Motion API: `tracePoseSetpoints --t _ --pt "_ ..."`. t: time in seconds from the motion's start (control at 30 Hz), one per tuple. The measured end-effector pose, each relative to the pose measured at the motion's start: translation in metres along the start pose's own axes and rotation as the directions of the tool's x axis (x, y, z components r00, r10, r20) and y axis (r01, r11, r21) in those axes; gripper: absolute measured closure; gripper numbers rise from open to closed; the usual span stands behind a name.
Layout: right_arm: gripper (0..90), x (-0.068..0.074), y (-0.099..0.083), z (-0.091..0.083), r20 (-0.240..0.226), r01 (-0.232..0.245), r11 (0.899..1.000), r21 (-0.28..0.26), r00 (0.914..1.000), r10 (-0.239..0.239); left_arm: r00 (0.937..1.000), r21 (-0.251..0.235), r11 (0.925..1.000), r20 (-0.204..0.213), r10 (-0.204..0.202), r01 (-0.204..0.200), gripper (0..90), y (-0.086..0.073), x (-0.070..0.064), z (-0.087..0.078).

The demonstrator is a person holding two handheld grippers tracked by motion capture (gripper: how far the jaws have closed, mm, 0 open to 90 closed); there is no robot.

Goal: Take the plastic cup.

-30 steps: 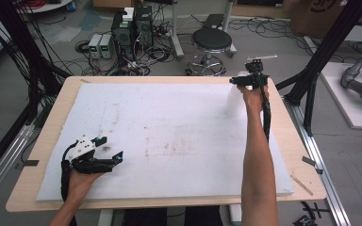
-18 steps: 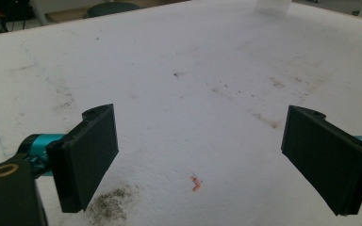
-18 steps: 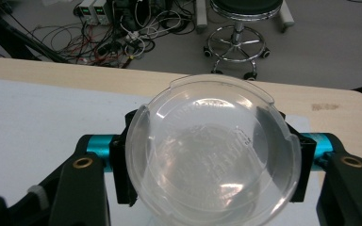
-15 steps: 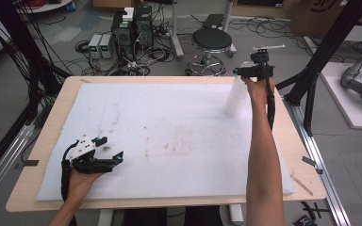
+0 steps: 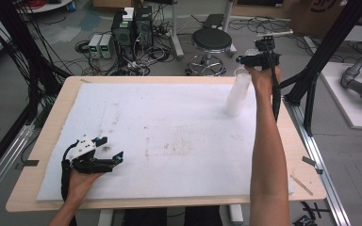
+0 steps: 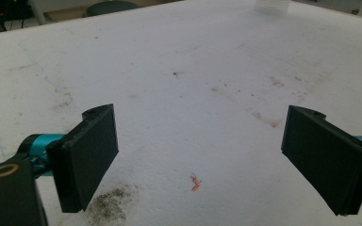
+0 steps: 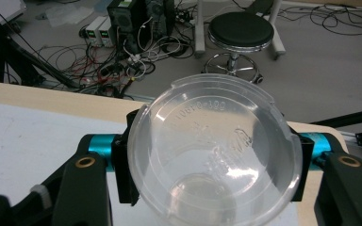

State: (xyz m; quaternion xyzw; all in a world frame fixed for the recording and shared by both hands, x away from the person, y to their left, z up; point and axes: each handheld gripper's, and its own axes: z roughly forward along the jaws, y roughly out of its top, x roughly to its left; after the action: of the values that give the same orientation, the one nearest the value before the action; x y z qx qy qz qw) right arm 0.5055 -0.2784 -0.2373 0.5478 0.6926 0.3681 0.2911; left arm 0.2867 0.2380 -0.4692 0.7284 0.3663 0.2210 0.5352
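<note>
The right tool point(image 5: 257, 59) is gripping the clear plastic cup point(image 7: 214, 150) at its rim; the left tool point(image 6: 207, 155) is resting wide open on the table point(image 5: 179, 117).

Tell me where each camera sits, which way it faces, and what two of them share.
High view: above the near edge, looking forward and down on the white mat; both forearms, left gripper and right gripper show.
Left gripper view: low over the mat, its black fingers spread wide.
Right gripper view: faces the stool past the clear cup between its fingers.
Shared: cup and stool, in the high and right gripper views.
</note>
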Motion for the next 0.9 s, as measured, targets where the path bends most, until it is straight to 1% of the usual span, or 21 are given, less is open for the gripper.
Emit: tracePoseSetpoints --t 0.07,0.2,0.33,0.37,0.43,0.5,0.57,0.6,0.7,0.77,0.8,0.83,0.9 --pt "39.2 -0.001 0.001 -0.001 0.000 0.003 1.000 -0.005 1.0000 -0.003 1.0000 0.000 1.0000 0.000 0.000 0.000 11.3 0.000 0.000 0.000" --pt "39.2 -0.001 0.000 -0.002 0.003 0.001 1.000 0.003 1.0000 -0.001 1.0000 0.001 1.0000 0.001 0.003 -0.003 11.3 0.000 0.000 0.000" --pt "39.2 0.001 0.001 -0.006 -0.014 0.020 1.000 -0.010 0.9997 -0.020 1.0000 0.002 1.0000 0.003 0.002 -0.002 11.3 0.000 0.000 0.000" --pt "39.2 0.003 0.001 -0.014 -0.038 0.028 0.999 -0.029 0.9988 -0.029 1.0000 0.005 1.0000 0.007 0.000 0.000 11.3 0.000 0.000 0.001" --pt "39.3 0.005 0.001 -0.023 -0.074 0.044 0.998 -0.042 0.9961 -0.047 1.0000 0.010 0.9999 0.009 0.004 -0.004 11.3 0.000 0.000 0.001" --pt "39.8 0.007 0.001 -0.035 -0.117 0.045 0.997 -0.071 0.9918 -0.053 0.9999 0.009 0.9999 0.008 0.011 -0.011 11.3 0.000 0.000 0.001" --pt "40.0 0.011 -0.001 -0.046 -0.172 0.057 0.993 -0.102 0.9823 -0.074 0.9999 0.008 0.9999 0.010 0.008 -0.008 11.3 0.000 -0.001 0.001" --pt "40.0 0.014 -0.003 -0.052 -0.192 0.069 0.991 -0.110 0.9773 -0.090 0.9999 0.008 0.9999 0.010 0.008 -0.008 11.3 0.000 -0.001 0.001" --pt "40.0 0.025 -0.010 -0.066 -0.260 0.121 0.984 -0.132 0.9537 -0.152 0.9999 0.012 0.9999 0.012 0.005 -0.005 11.2 0.000 0.000 0.001" --pt "40.1 0.032 -0.015 -0.075 -0.311 0.138 0.977 -0.160 0.9328 -0.182 0.9999 0.008 1.0000 0.012 0.001 -0.002 11.3 0.000 0.000 0.001" --pt "40.1 0.032 -0.015 -0.075 -0.311 0.138 0.977 -0.160 0.9328 -0.182 0.9999 0.008 1.0000 0.012 0.001 -0.002 11.2 0.000 0.000 0.001" --pt "40.2 0.039 -0.020 -0.083 -0.343 0.152 0.972 -0.179 0.9165 -0.206 0.9999 0.010 0.9999 0.013 0.004 -0.004 11.3 0.000 0.000 0.001" --pt "40.2 0.046 -0.026 -0.089 -0.378 0.166 0.968 -0.189 0.8975 -0.227 0.9999 0.012 0.9999 0.015 0.005 -0.005 11.2 0.000 0.000 0.001"
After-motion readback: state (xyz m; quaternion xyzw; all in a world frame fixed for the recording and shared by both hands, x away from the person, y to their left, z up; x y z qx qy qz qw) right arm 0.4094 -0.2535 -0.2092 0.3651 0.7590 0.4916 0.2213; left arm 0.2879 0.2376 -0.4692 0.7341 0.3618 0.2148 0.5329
